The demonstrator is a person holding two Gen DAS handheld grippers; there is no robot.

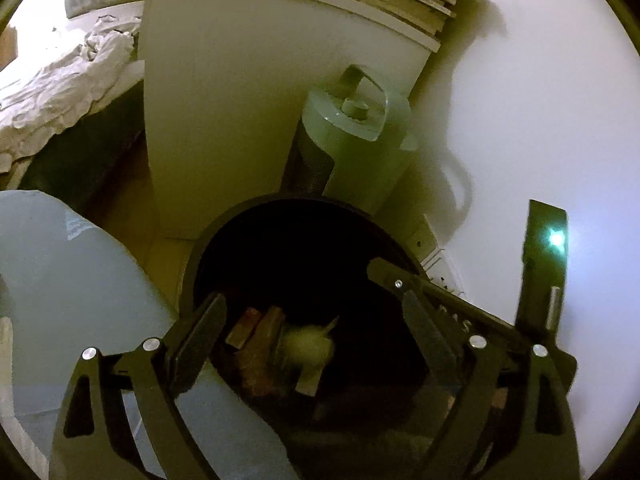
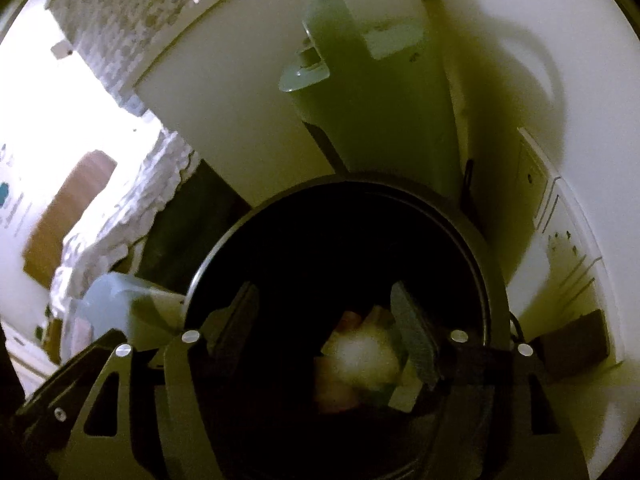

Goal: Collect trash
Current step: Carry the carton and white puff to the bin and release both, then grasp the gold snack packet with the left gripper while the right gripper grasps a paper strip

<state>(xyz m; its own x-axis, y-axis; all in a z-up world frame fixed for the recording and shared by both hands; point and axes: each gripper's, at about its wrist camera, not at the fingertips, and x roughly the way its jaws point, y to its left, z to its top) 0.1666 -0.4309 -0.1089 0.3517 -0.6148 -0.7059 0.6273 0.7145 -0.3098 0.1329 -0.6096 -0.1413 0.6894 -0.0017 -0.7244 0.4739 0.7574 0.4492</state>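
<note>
Down inside a dark round bin [image 1: 304, 264], well below both grippers: a pale crumpled wad [image 1: 308, 348] lying among brownish scraps [image 1: 256, 332] at the bottom. Seen from the right wrist as a blurred whitish lump [image 2: 360, 352] just left of the right-hand finger, apart from it as far as can be told.

Bin rim [image 2: 224, 256] circling both views, with free dark space inside between the walls. Close behind the bin, a tall greenish appliance [image 1: 352, 136] with a looped handle, and a white cabinet panel [image 1: 224, 100]; white wall [image 1: 540, 80] to the right. A pale blue bag [image 1: 60, 272] pressing against the bin's left side. Rumpled bedding [image 1: 52, 84] farther left.

Left gripper [image 1: 312, 304] spread wide over the bin mouth, nothing between its fingers [image 1: 200, 332], pads bare. Right gripper [image 2: 324, 312] parted to a moderate gap above the opening, likewise gripping nothing; its ribbed finger [image 2: 416, 336] hanging free inside the rim.
</note>
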